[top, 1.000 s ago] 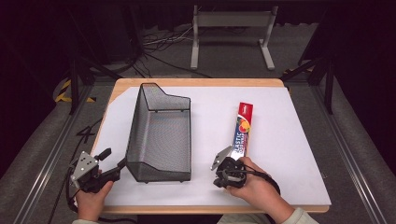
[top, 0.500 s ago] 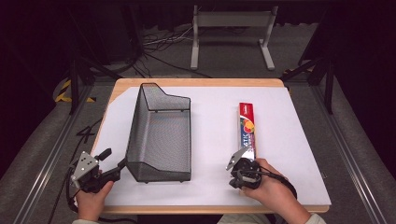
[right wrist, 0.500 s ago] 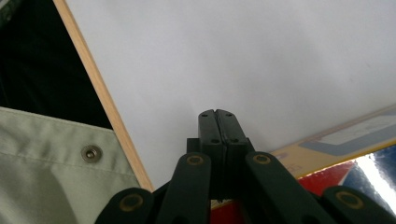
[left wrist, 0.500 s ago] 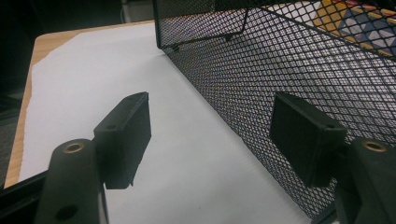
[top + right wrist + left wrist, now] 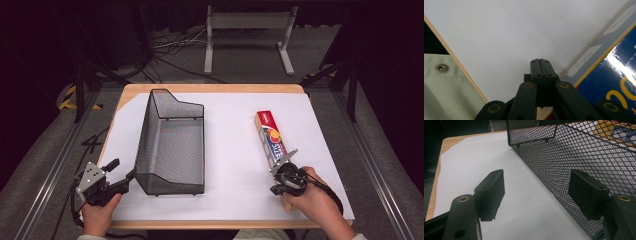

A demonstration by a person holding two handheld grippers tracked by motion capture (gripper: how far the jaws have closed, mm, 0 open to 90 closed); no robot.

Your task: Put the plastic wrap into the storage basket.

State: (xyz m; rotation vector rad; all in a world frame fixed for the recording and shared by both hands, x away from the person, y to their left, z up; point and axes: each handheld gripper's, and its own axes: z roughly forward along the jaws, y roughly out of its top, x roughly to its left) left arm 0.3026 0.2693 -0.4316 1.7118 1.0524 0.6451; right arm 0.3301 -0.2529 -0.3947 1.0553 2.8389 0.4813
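A black wire-mesh basket (image 5: 170,145) stands on the white sheet at centre left. My left gripper (image 5: 121,174) is at its near left corner, open. In the left gripper view its jaws (image 5: 537,173) stand wide apart beside the basket's mesh wall (image 5: 574,152), gripping nothing. A long red and blue box (image 5: 270,137) lies flat at the right. My right gripper (image 5: 280,187) is at the box's near end, held in a hand. Its jaws (image 5: 540,61) are shut with nothing between them, over bare white sheet, with the box's blue face (image 5: 614,75) close on their right.
The white sheet (image 5: 235,150) covers most of the wooden table (image 5: 210,88). The table's near edge and a green garment (image 5: 446,90) lie close to the right gripper. Dark floor, cables and a metal stand (image 5: 247,22) lie beyond the table.
The right hand has slid its shut gripper to the right and nearer the table's front edge, along the box's near end. The left gripper and the basket have stayed put.
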